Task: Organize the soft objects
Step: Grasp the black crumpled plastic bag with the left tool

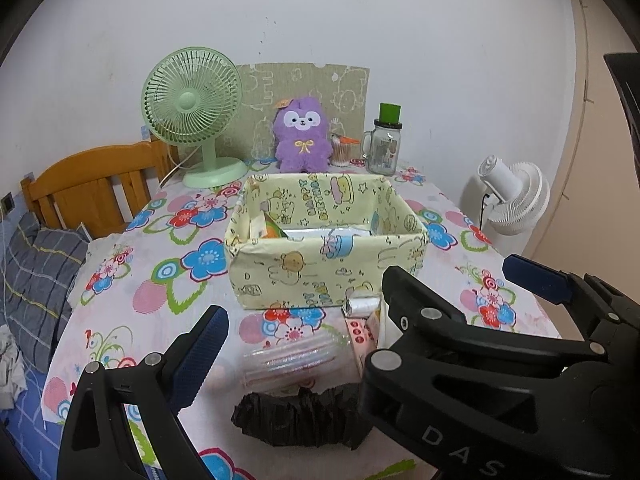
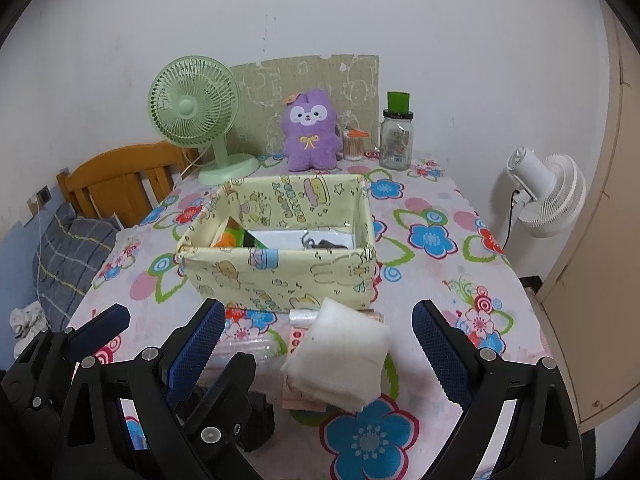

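A yellow cartoon-print fabric box [image 1: 320, 272] [image 2: 280, 276] stands mid-table with a few items inside. In front of it lie a crumpled black bag [image 1: 300, 416], a clear plastic packet [image 1: 296, 360] and a white folded foam pad [image 2: 340, 360]. My right gripper [image 2: 320, 356] is open, its blue pads [image 2: 440, 352] on either side of the white pad. My left gripper [image 1: 304, 344] is open above the black bag and clear packet. In the left wrist view only its left finger shows; the right gripper's body [image 1: 500, 360] covers the rest.
A green desk fan [image 1: 196, 116], a purple plush toy [image 1: 302, 136], a cotton-swab cup [image 1: 340, 152] and a glass jar with a green lid [image 1: 384, 144] line the table's back edge. A wooden bed headboard [image 1: 92, 192] is left, a white fan [image 2: 548, 196] right.
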The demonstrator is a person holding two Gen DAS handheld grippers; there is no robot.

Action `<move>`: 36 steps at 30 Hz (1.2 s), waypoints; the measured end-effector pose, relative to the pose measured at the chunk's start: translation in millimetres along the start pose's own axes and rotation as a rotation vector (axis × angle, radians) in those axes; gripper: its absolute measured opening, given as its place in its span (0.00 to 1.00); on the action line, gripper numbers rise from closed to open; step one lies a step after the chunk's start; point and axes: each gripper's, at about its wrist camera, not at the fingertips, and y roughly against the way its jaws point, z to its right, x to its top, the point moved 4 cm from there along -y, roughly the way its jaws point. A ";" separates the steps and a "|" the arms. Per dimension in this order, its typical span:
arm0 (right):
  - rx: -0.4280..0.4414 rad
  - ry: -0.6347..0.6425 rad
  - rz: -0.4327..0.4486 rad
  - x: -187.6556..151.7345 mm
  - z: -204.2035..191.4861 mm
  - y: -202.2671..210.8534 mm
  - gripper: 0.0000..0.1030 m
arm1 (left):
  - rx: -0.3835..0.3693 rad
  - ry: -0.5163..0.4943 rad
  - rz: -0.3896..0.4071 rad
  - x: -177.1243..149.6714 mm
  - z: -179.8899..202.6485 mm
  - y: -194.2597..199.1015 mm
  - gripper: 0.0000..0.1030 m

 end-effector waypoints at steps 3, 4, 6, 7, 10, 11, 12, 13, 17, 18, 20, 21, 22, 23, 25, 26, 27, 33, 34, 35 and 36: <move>-0.008 0.001 -0.004 -6.0 -0.5 0.1 0.93 | -0.006 -0.003 -0.004 -5.4 1.0 0.0 0.95; -0.009 0.002 -0.005 -8.2 -0.5 0.4 0.93 | -0.007 -0.005 -0.005 -6.9 1.0 0.1 0.95; -0.011 -0.001 -0.006 -11.2 -0.1 0.7 0.93 | -0.008 -0.007 -0.006 -9.8 0.8 0.5 0.95; -0.011 -0.003 -0.006 -13.0 0.4 0.6 0.93 | -0.008 -0.008 -0.007 -11.6 1.0 0.5 0.95; -0.016 -0.010 -0.012 -19.1 1.3 -0.4 0.93 | -0.009 -0.005 -0.016 -17.5 2.1 -1.7 0.95; -0.016 -0.014 -0.018 -21.6 1.7 -1.2 0.93 | -0.009 -0.004 -0.020 -18.6 2.1 -2.7 0.95; -0.018 -0.016 -0.020 -23.4 1.9 -1.3 0.93 | -0.010 -0.002 -0.023 -20.4 2.5 -3.3 0.95; -0.019 -0.015 -0.019 -24.3 2.0 -0.8 0.93 | -0.010 -0.001 -0.023 -22.0 3.0 -3.1 0.95; -0.017 -0.012 -0.019 -30.5 1.8 -0.2 0.93 | -0.003 0.002 -0.021 -27.8 4.4 -2.7 0.95; -0.017 -0.011 -0.021 -32.1 1.8 -0.4 0.93 | -0.003 0.004 -0.023 -29.6 4.6 -3.2 0.95; -0.020 -0.009 -0.024 -35.9 1.4 -1.3 0.93 | -0.007 0.012 -0.029 -34.1 4.0 -4.2 0.95; -0.022 -0.008 -0.025 -37.8 1.2 -2.0 0.93 | -0.008 0.018 -0.032 -36.7 3.3 -5.4 0.95; -0.028 -0.010 -0.023 -39.7 1.2 -2.6 0.93 | -0.006 0.021 -0.034 -38.3 3.4 -6.4 0.95; -0.035 -0.014 -0.019 -41.4 1.5 -3.1 0.93 | -0.005 0.024 -0.036 -39.8 3.1 -7.4 0.95; -0.040 -0.021 -0.014 -43.7 1.9 -4.4 0.94 | -0.004 0.027 -0.039 -42.8 2.8 -9.4 0.95; -0.038 -0.022 -0.013 -44.7 1.9 -5.6 0.93 | -0.002 0.028 -0.038 -44.0 2.8 -9.8 0.95; -0.039 -0.019 -0.013 -45.7 1.2 -6.5 0.93 | 0.003 0.027 -0.029 -45.7 2.5 -9.8 0.95; -0.058 -0.014 -0.021 -52.9 0.5 -13.7 0.94 | -0.010 0.036 -0.043 -54.0 0.9 -18.2 0.95; -0.064 -0.014 -0.026 -54.4 0.7 -16.0 0.93 | -0.012 0.039 -0.046 -55.1 0.3 -19.9 0.96; -0.071 -0.011 -0.030 -56.0 0.7 -17.8 0.93 | -0.013 0.042 -0.050 -56.5 -0.1 -22.1 0.96; -0.075 -0.009 -0.034 -57.4 0.6 -19.3 0.93 | -0.010 0.049 -0.058 -58.5 -1.1 -25.9 0.97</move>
